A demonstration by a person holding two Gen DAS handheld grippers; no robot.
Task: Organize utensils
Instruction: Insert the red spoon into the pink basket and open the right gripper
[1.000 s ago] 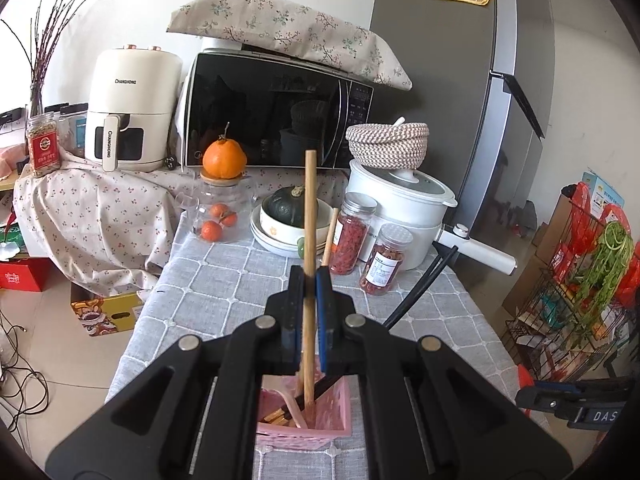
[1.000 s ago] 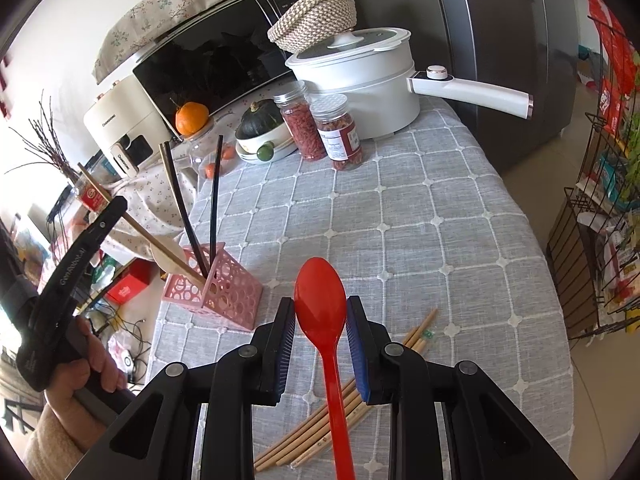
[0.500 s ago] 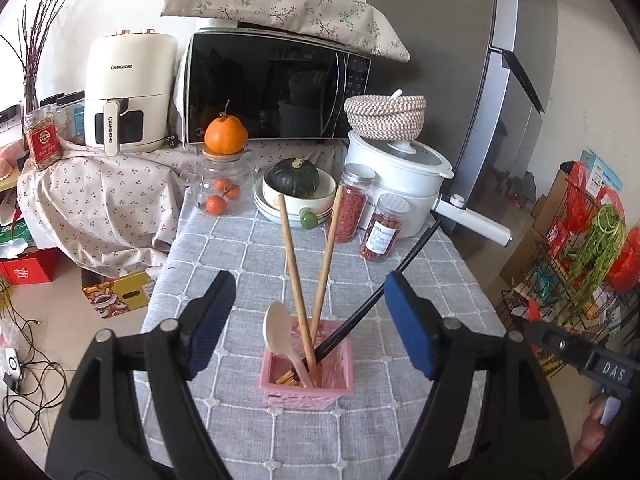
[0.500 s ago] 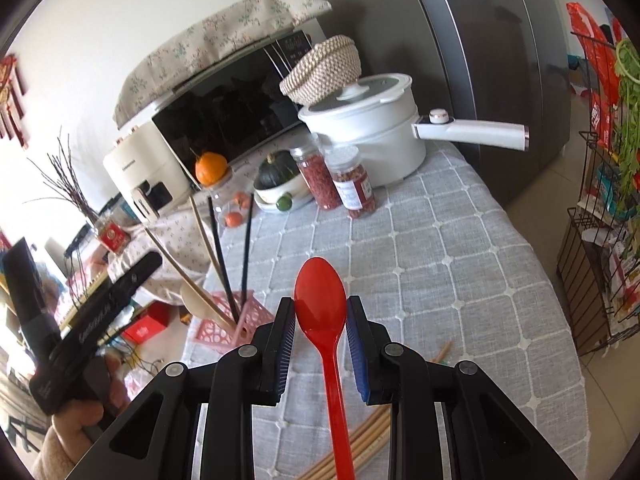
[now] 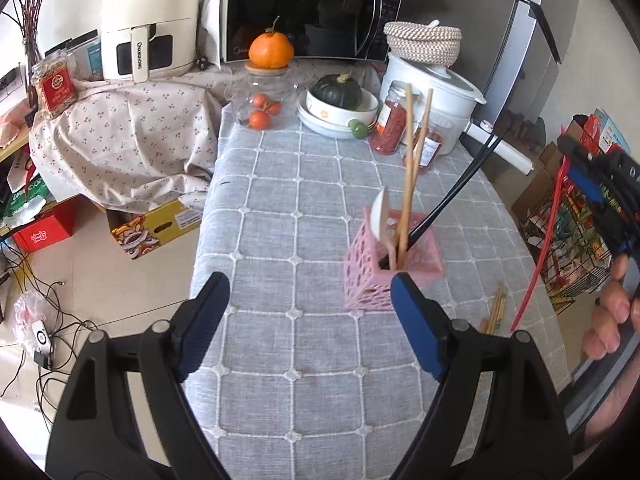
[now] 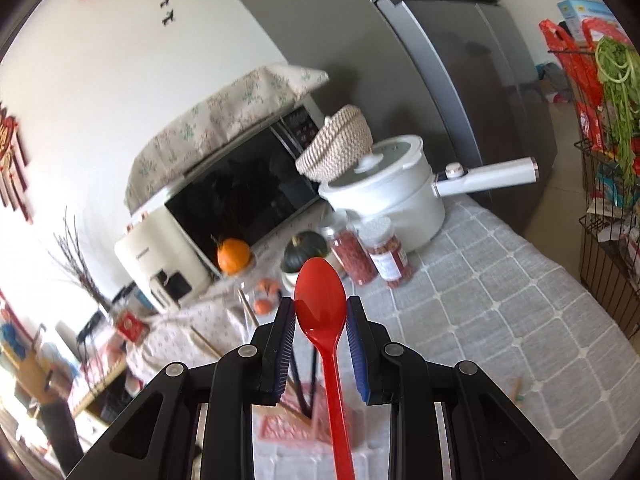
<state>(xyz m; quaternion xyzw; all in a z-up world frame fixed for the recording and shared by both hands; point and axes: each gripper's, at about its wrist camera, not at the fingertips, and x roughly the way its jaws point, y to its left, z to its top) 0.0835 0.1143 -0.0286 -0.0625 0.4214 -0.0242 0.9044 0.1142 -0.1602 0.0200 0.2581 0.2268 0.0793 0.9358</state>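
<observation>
Grey checked cloth covers the surface (image 5: 320,208) on which we sort the cutlery, with kitchen appliances crowded along the wall behind it. Nearest us, our left hand-held gripper (image 5: 310,320) has just been opening: its blue pads stand wide apart over bare cloth with nothing between them. A second ago it pinched a wooden chopstick above the holder; that stick is now one of the two wooden chopsticks (image 5: 409,168) leaning in the pink utensil holder (image 5: 394,260) beside a white spoon (image 5: 382,216) and two black chopsticks (image 5: 460,196). We judge that delivery done and this hand free for another pick.

Our right hand-held gripper (image 6: 320,344) is narrowly closed on the bowl of a red spoon (image 6: 322,312), handle trailing back under the camera, as it was a second ago. We judge it the next thing bound for the holder.

Each view fills a gap in the other. From the left wrist we see the whole holder, the loose bundle of wooden chopsticks (image 5: 495,308) on the cloth beyond it still to be collected, and the other gripper raised at the right edge with its thin red handle hanging down. From the right wrist the holder is only a pink blur low behind the pads, but the grip on the spoon is plain. Farther back stand two spice jars (image 6: 390,254), a white pot (image 6: 384,196), a microwave (image 5: 308,12) and an air fryer (image 5: 150,20).
</observation>
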